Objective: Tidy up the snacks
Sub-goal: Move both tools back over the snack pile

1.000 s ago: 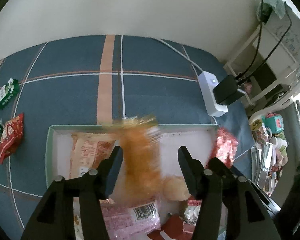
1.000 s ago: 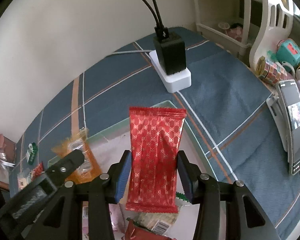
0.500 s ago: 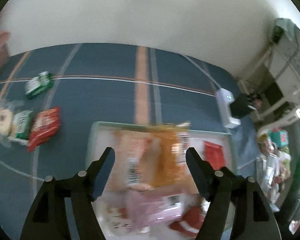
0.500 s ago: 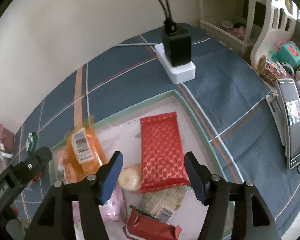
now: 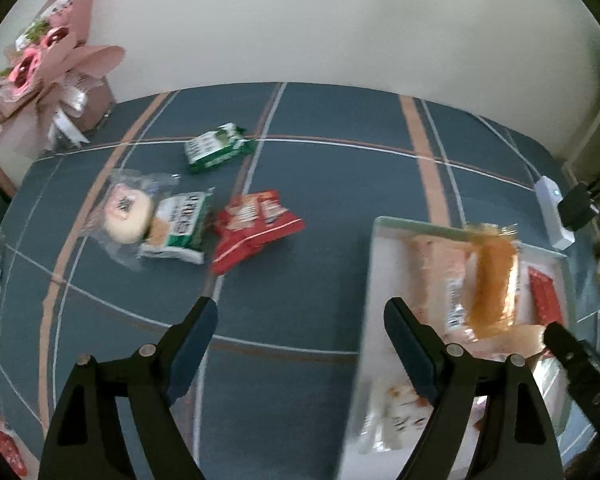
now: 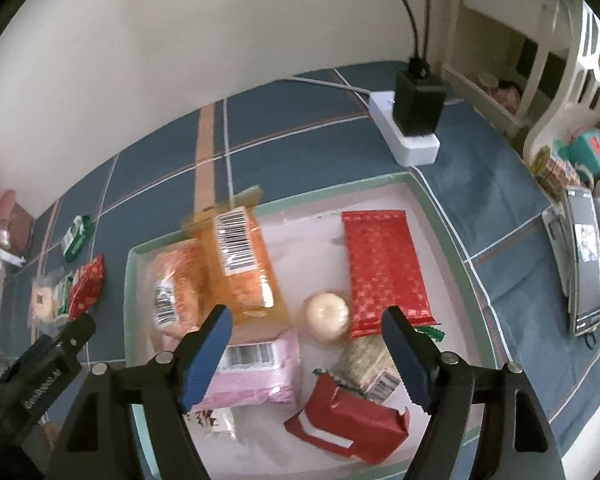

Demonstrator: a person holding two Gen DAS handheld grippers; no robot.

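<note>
A green-rimmed white tray [image 6: 416,190] holds an orange packet [image 6: 240,268], a flat red packet [image 6: 384,268], a round bun [image 6: 327,318], a pink packet [image 6: 256,372] and other snacks. My right gripper [image 6: 306,354] is open and empty above the tray. My left gripper [image 5: 298,346] is open and empty over the blue cloth, left of the tray [image 5: 416,226]. Loose snacks lie beyond it: a red packet [image 5: 256,228], a green-and-white packet [image 5: 180,228], a wrapped bun [image 5: 126,212] and a green packet [image 5: 216,147].
A white power strip [image 6: 406,136] with a black charger [image 6: 418,106] lies behind the tray. A phone [image 6: 584,272] and small toys sit at the right edge. A pink bouquet [image 5: 44,60] stands at the far left by the wall.
The left gripper let go of the orange packet into the tray and swung left toward the loose snacks. The right gripper opened, dropped the red packet in the tray and pulled back.
</note>
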